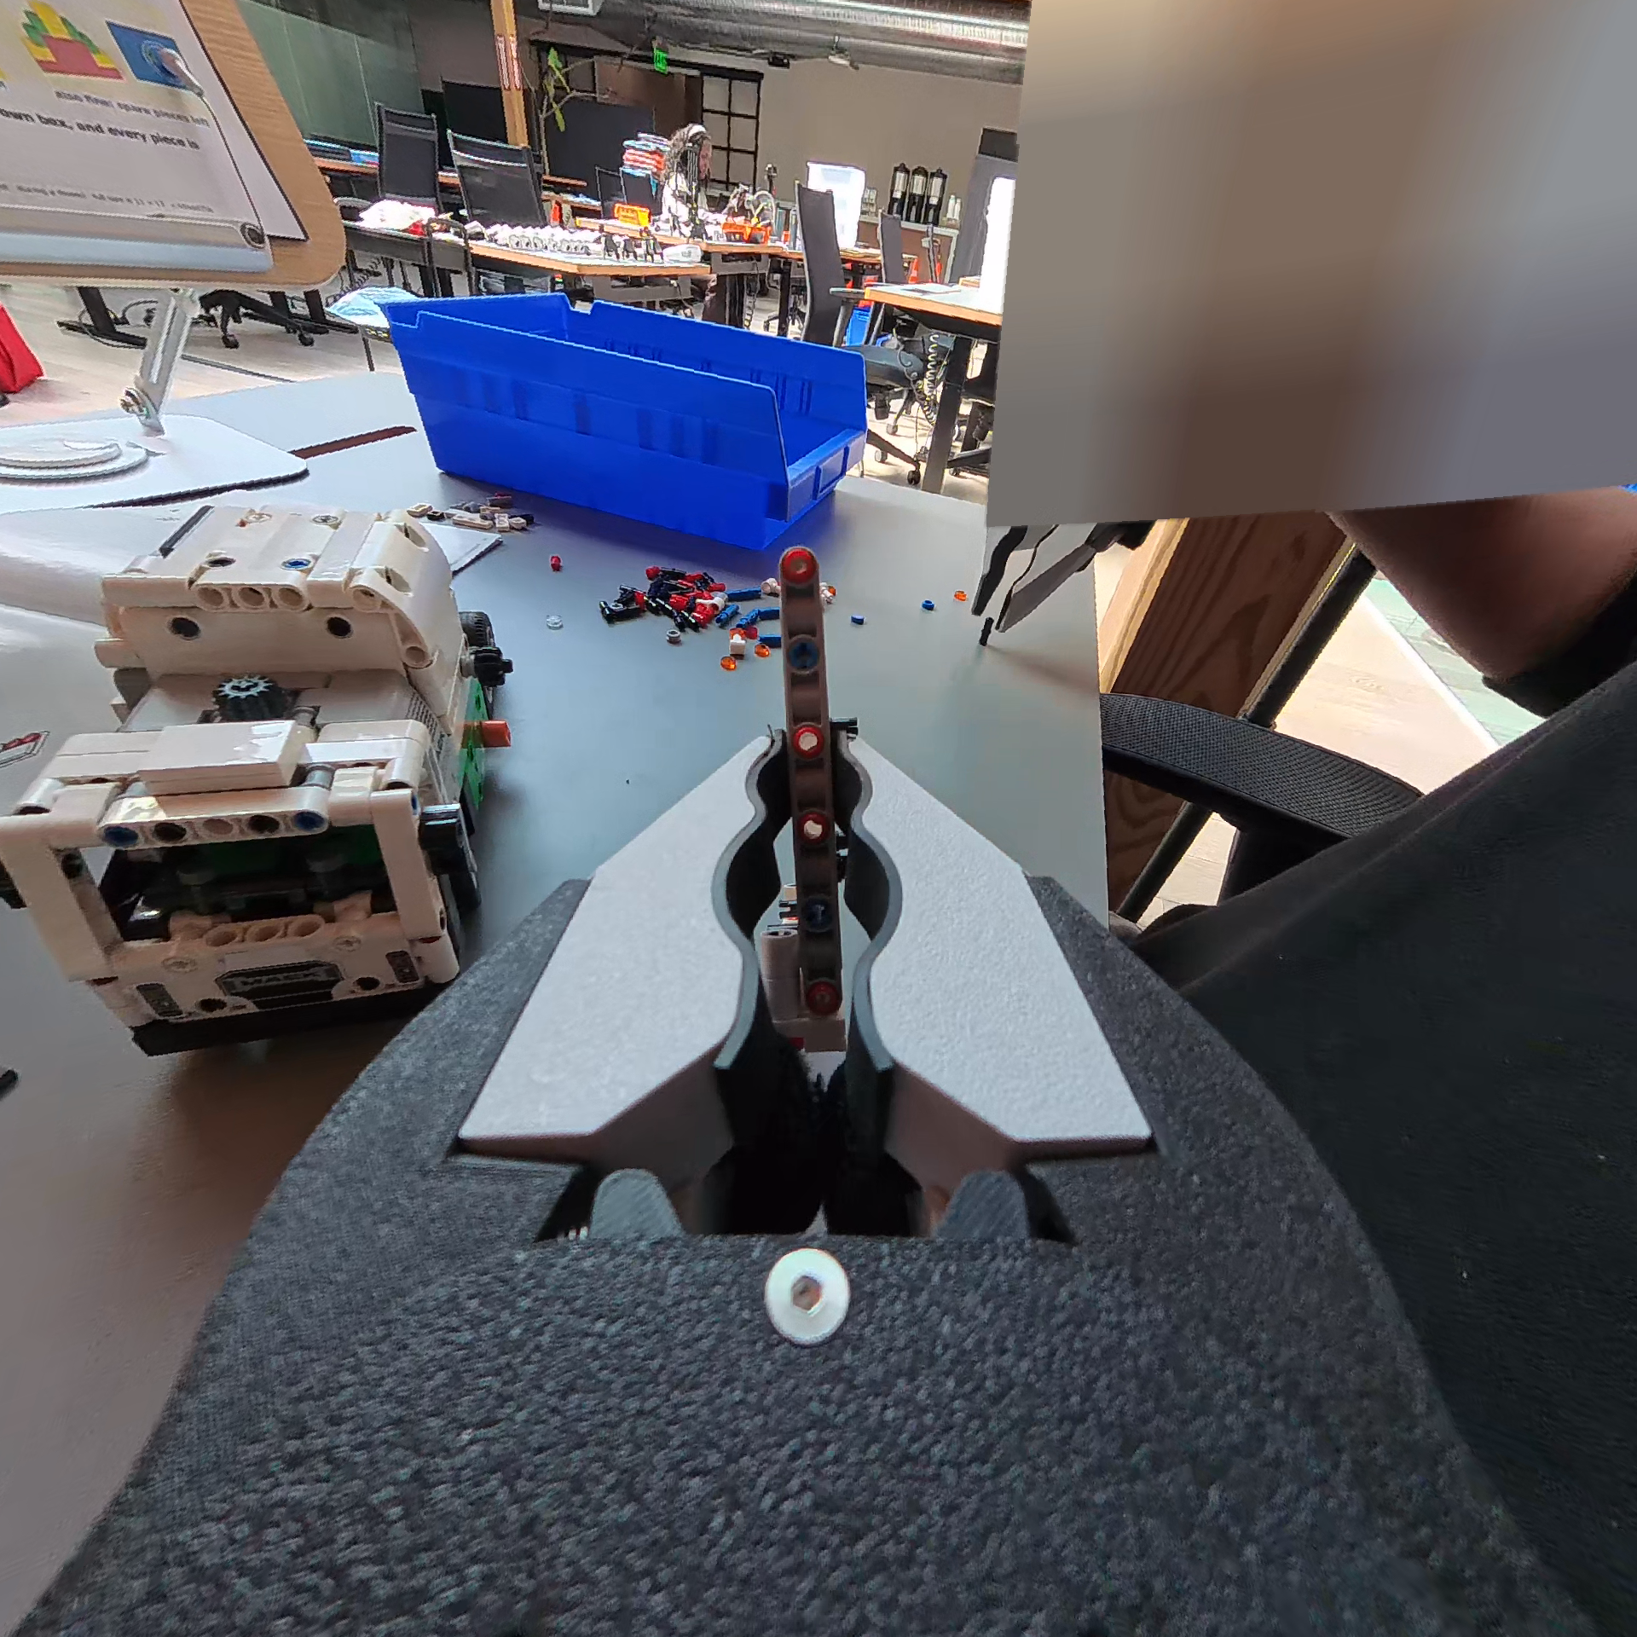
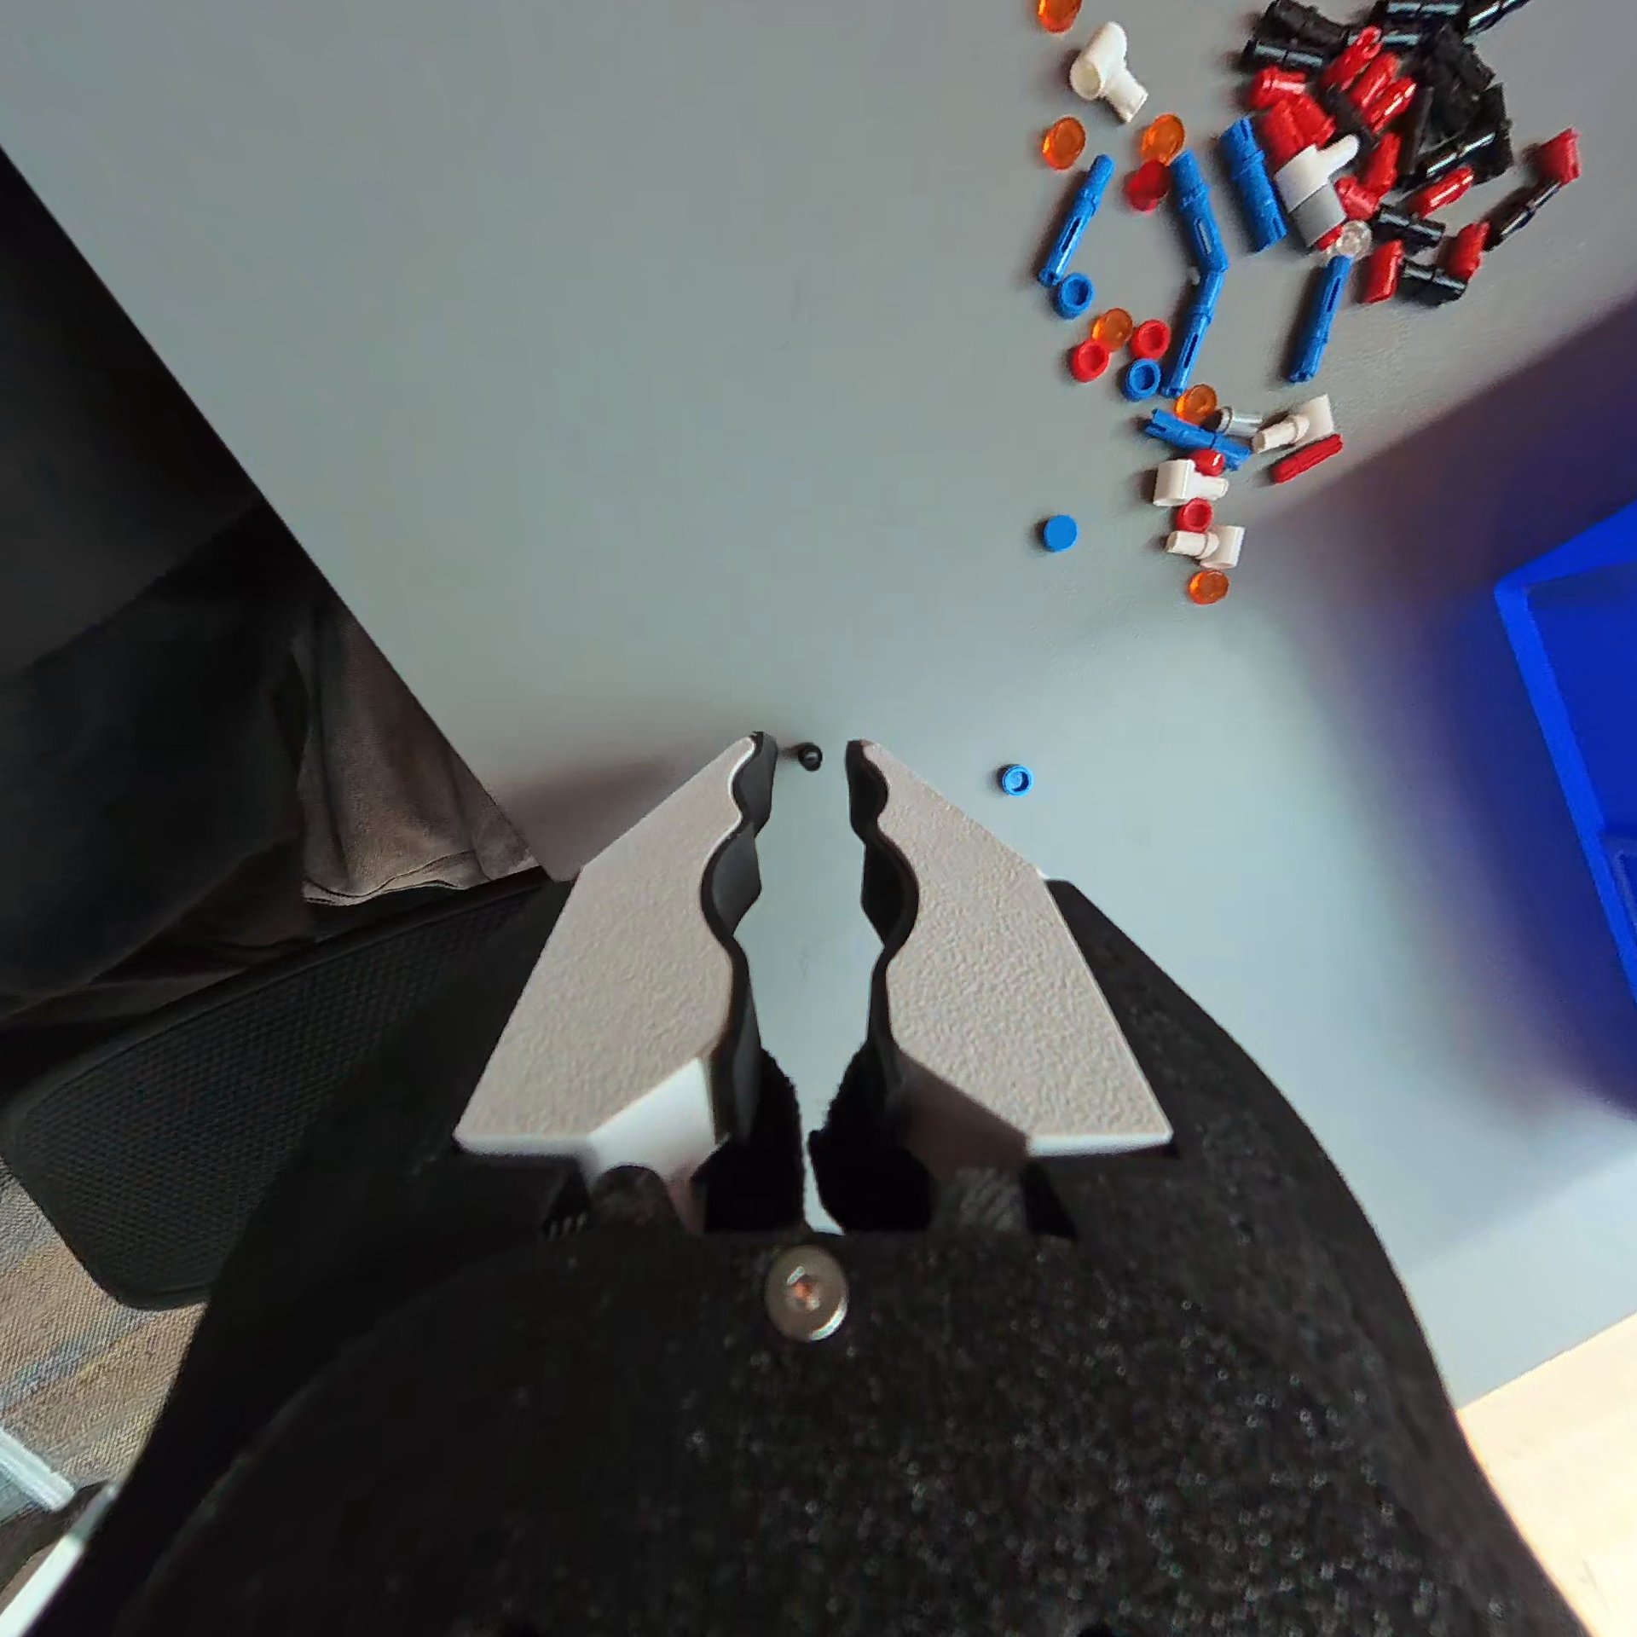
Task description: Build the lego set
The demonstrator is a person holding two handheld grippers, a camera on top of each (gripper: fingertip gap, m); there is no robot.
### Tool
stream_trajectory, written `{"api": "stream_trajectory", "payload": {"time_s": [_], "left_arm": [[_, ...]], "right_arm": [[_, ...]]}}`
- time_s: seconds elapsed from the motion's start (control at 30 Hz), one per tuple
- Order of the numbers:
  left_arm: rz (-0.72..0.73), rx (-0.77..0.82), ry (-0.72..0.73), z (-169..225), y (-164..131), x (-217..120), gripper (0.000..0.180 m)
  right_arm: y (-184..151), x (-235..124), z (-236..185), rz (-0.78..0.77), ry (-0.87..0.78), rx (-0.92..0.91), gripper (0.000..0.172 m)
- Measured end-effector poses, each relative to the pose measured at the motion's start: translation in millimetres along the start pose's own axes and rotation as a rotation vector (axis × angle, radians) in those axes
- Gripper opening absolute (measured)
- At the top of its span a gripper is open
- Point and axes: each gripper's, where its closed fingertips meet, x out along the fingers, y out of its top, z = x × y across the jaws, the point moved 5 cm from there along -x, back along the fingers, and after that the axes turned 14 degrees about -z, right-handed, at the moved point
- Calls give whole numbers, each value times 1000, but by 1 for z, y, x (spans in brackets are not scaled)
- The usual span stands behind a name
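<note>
1. Far left on the table (image 1: 673,735) stands one white brick-built truck (image 1: 248,771); it is well apart from both of your grippers.
2. One blue bin (image 1: 620,399) sits behind the single scatter of small red, blue, black, white and orange parts (image 1: 700,611). The parts are too many and too small to count reliably.
3. Your left gripper (image 1: 808,753) is clamped on one long grey beam (image 1: 804,673) carrying six red and blue pins. The beam stands upright and projects well past the fingertips, so a knock on its free end could lever it out of the grip.
4. Your right gripper (image 2: 810,753) points down at the table, jaws apart, with one small black pin (image 2: 808,757) standing between the fingertips, neither pad pressing on it. The pin lies nearer one finger; uneven contact could tip it or flick it away.
5. One blue round stud (image 2: 1016,779) lies just beside the right fingertip.
</note>
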Motion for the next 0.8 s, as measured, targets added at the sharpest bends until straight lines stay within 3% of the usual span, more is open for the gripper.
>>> {"api": "stream_trajectory", "payload": {"time_s": [0.03, 0.8], "left_arm": [[0, 0, 0, 0, 0, 0, 6], [-5, 0, -1, 0, 0, 1, 6]], "right_arm": [[1, 1, 0, -6, 7, -6, 14], [1, 8, 2, -75, 32, -21, 4]]}}
